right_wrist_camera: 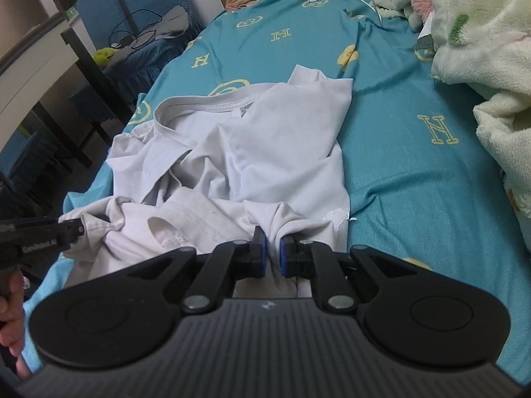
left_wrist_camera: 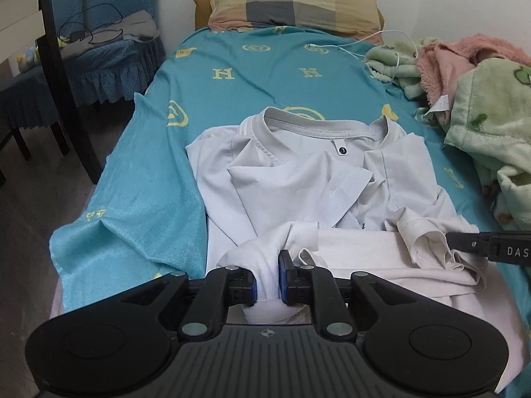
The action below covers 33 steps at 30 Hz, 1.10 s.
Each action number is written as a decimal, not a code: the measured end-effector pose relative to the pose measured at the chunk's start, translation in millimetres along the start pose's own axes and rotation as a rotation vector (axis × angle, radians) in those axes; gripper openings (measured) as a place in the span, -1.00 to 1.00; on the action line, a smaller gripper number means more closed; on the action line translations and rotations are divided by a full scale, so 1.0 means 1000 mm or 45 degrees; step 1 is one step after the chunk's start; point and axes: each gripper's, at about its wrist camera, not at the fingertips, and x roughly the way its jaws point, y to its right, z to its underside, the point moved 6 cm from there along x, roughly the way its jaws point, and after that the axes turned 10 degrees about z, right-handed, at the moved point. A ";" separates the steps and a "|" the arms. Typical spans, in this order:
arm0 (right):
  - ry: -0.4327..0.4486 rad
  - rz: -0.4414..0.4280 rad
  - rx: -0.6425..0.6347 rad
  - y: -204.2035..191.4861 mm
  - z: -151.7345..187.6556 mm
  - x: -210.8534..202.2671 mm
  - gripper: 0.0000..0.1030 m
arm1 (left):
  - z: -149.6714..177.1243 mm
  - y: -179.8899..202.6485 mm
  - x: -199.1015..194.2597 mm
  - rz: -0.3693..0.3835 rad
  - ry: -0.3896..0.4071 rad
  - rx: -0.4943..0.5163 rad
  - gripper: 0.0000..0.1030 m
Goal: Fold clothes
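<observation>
A pale grey T-shirt (left_wrist_camera: 298,172) lies rumpled on the bed, collar toward the pillow, sleeves folded inward. My left gripper (left_wrist_camera: 268,275) is shut on a bunch of the shirt's lower hem at its left corner. The right gripper (left_wrist_camera: 464,240) shows at the right edge of the left wrist view, holding the other hem corner. In the right wrist view the T-shirt (right_wrist_camera: 265,139) spreads ahead and my right gripper (right_wrist_camera: 272,255) is shut on bunched hem fabric. The left gripper (right_wrist_camera: 71,229) enters from the left there, clamped on the hem.
The bed has a teal sheet (left_wrist_camera: 252,66) with yellow letters. A checked pillow (left_wrist_camera: 292,3) lies at the head. Green and pink blankets (left_wrist_camera: 481,99) pile along the right side with a white cable (left_wrist_camera: 365,41). A dark table leg (left_wrist_camera: 63,79) and blue chairs (left_wrist_camera: 109,49) stand left. A hand (right_wrist_camera: 11,315) holds the left gripper.
</observation>
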 end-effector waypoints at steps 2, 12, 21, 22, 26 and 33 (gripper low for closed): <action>-0.005 -0.007 0.008 0.001 0.000 0.000 -0.75 | 0.001 0.004 -0.007 -0.010 0.019 0.016 -0.66; 0.131 -0.061 0.097 0.001 0.007 -0.067 0.29 | 0.022 0.022 -0.084 -0.084 0.139 0.012 0.42; 0.204 -0.036 0.096 -0.009 0.041 -0.124 0.34 | 0.075 0.031 -0.136 0.044 0.057 -0.171 0.62; 0.198 -0.030 0.094 -0.010 0.046 -0.126 0.34 | 0.083 0.031 -0.138 0.069 0.034 -0.208 0.65; 0.187 -0.021 0.087 -0.013 0.057 -0.134 0.34 | 0.104 0.033 -0.140 0.178 -0.041 -0.355 0.66; 0.120 -0.117 0.220 -0.012 0.062 -0.130 0.37 | 0.111 0.025 -0.115 0.231 -0.125 -0.565 0.67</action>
